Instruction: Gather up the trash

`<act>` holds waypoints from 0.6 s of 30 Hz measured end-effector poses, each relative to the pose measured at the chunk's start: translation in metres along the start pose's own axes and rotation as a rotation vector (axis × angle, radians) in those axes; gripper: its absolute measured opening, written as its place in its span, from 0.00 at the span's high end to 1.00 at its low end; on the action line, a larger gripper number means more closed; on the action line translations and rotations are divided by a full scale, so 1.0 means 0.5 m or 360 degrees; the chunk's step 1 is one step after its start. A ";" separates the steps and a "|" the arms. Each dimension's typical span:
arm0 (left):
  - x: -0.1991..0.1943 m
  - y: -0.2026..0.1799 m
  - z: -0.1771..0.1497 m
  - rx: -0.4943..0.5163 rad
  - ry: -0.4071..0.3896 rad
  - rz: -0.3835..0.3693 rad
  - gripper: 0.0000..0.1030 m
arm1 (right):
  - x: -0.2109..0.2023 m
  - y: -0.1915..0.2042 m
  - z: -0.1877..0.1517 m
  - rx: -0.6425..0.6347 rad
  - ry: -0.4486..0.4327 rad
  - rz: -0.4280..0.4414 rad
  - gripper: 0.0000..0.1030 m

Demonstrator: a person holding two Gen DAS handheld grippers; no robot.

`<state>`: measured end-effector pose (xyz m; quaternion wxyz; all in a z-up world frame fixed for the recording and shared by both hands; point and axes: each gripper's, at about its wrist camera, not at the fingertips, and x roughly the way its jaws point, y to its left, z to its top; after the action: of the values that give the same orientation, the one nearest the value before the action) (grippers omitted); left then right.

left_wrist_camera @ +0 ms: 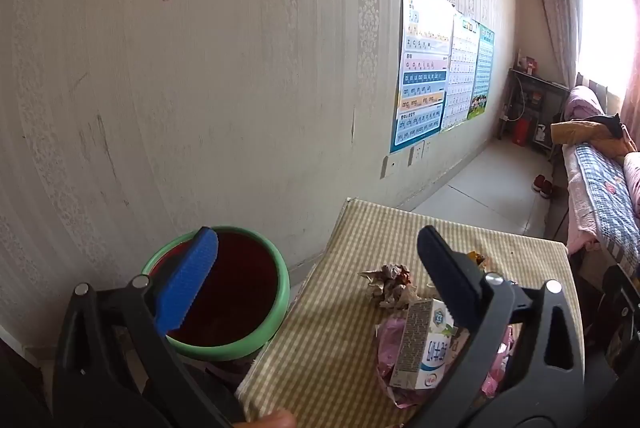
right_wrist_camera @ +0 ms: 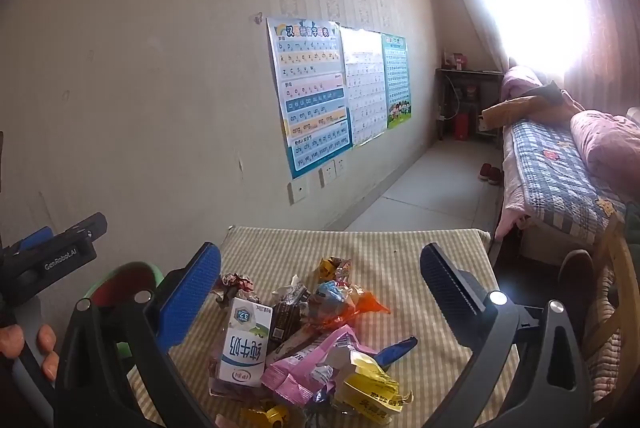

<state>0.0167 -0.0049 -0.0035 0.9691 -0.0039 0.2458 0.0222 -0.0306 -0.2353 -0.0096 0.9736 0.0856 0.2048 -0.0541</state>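
Blue-padded left gripper (left_wrist_camera: pixel 316 280) is hanging wide open, holding nothing | green-rimmed bin (left_wrist_camera: pixel 224 292) is sitting behind its left finger, milk carton (left_wrist_camera: pixel 424 344) by its right finger || right gripper (right_wrist_camera: pixel 320 288) is gaping empty | wrapper pile (right_wrist_camera: pixel 320 340) and milk carton (right_wrist_camera: pixel 244 348) are lying between its fingers on the checked table (right_wrist_camera: pixel 400 252).

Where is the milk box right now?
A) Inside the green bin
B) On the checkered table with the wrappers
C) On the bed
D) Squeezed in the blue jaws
B. The milk box lies on the checkered table in the pile of wrappers, while the green bin stands beside the table and both sets of jaws are open and hold nothing.
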 end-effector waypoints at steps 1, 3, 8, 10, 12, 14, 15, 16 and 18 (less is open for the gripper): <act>0.000 0.000 0.001 -0.0001 0.0000 -0.0003 0.05 | -0.001 0.001 0.001 -0.0004 -0.0002 0.0002 0.07; 0.000 -0.001 0.001 -0.0001 0.0002 -0.0006 0.05 | -0.001 0.004 0.001 -0.0011 -0.0004 0.0007 0.07; -0.003 0.001 -0.002 -0.0008 -0.0003 -0.0007 0.05 | -0.001 0.004 -0.001 -0.0013 -0.0010 0.0008 0.07; -0.002 0.002 -0.002 -0.0008 -0.0002 -0.0009 0.05 | -0.001 0.003 0.000 -0.0010 -0.0008 0.0005 0.07; -0.003 0.002 -0.003 -0.0011 -0.0002 -0.0005 0.05 | -0.001 0.003 -0.001 -0.0010 -0.0008 0.0003 0.07; -0.004 0.001 -0.003 -0.0013 -0.0003 -0.0001 0.05 | -0.003 0.001 0.000 -0.0012 -0.0009 0.0007 0.07; -0.004 0.001 -0.004 -0.0013 -0.0003 0.0000 0.05 | -0.004 0.000 0.001 -0.0010 -0.0008 0.0010 0.07; -0.004 0.003 -0.005 -0.0015 -0.0005 0.0001 0.05 | -0.004 -0.001 0.001 -0.0010 -0.0007 0.0013 0.07; -0.004 0.003 -0.003 -0.0018 -0.0006 0.0004 0.05 | -0.003 -0.001 0.000 -0.0013 -0.0004 0.0015 0.07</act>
<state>0.0140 -0.0034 -0.0039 0.9694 -0.0090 0.2440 0.0248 -0.0321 -0.2355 -0.0087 0.9744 0.0826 0.2033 -0.0488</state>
